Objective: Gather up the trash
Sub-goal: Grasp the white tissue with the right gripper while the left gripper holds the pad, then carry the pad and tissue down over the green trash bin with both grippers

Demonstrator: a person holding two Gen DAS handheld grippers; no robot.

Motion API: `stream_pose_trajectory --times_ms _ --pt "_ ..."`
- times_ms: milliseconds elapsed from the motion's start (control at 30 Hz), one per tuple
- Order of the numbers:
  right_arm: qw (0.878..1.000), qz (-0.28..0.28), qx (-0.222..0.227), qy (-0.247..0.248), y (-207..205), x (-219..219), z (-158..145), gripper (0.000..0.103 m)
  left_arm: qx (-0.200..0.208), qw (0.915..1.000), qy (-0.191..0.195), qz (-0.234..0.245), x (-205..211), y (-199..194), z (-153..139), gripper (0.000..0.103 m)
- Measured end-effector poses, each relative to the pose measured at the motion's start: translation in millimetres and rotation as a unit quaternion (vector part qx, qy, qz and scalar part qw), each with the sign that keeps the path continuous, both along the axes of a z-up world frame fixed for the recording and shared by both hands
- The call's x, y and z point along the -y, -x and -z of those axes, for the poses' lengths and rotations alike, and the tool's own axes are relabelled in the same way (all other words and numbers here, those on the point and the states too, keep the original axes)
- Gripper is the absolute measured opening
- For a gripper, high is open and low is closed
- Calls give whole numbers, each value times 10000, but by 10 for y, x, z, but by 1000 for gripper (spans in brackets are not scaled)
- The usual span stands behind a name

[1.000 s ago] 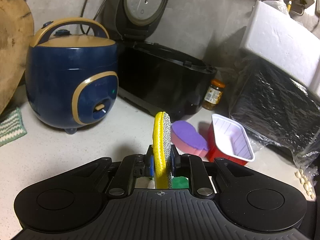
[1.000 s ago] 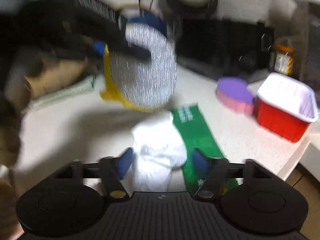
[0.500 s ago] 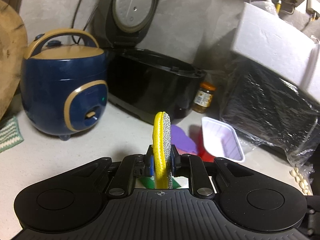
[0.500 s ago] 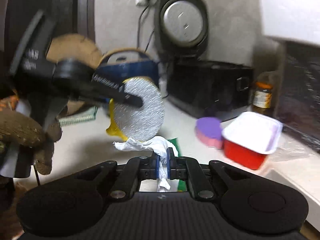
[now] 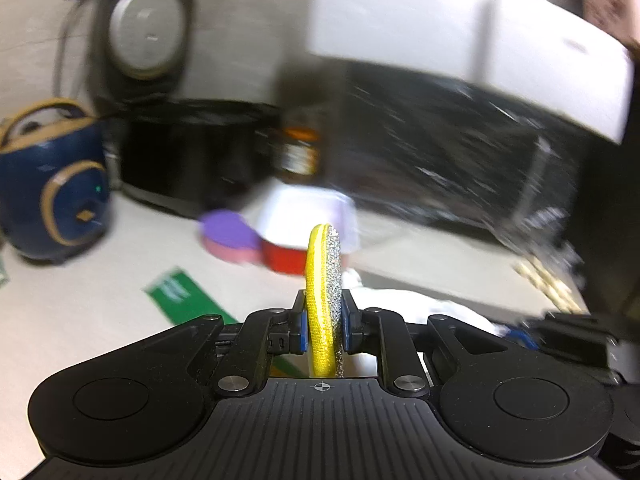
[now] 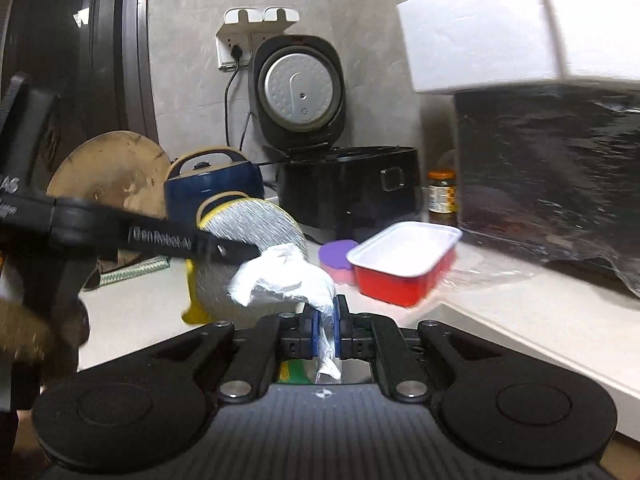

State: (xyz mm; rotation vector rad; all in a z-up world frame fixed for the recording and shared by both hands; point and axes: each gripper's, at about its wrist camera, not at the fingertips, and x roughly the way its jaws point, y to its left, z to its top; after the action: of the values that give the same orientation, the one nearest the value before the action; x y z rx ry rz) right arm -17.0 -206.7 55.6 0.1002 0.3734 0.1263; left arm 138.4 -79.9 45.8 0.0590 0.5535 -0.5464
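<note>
My left gripper (image 5: 324, 320) is shut on a round yellow and silver scouring pad (image 5: 325, 280), held on edge between the blue pads. In the right wrist view that same pad (image 6: 256, 232) hangs at the left, gripped by the left gripper's black arm. A crumpled white tissue (image 6: 286, 276) is pinched in my right gripper (image 6: 325, 328), which is shut on it above the counter. The tissue also shows as a white blur (image 5: 424, 308) behind the left gripper. A green wrapper (image 5: 180, 292) lies flat on the pale counter.
A red tub with a white inside (image 6: 404, 264) and a purple and pink sponge (image 6: 338, 260) sit on the counter. Behind stand a blue rice cooker (image 6: 212, 188), an open black cooker (image 6: 348, 188), a jar (image 6: 442, 192) and a foil-wrapped box under white foam (image 6: 552, 184). A gloved hand (image 6: 24, 332) is at left.
Both grippers have swung right and away from the counter. My right gripper closed on the tissue and lifted it. The left keeps its hold on the scouring pad.
</note>
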Motion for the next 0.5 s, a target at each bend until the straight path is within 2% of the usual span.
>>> stream_pose_trajectory --times_ms 267,333,500 --pt "9971 732 -180 -62 664 506 343 7 -377 9961 -257 749 799 484 706 19" --pt "9954 915 -227 -182 820 669 460 7 -474 9948 -278 861 922 526 885 19" --pt "9890 1298 -520 -483 1024 1001 857 7 -1041 9884 -357 1047 1179 454 1455 19"
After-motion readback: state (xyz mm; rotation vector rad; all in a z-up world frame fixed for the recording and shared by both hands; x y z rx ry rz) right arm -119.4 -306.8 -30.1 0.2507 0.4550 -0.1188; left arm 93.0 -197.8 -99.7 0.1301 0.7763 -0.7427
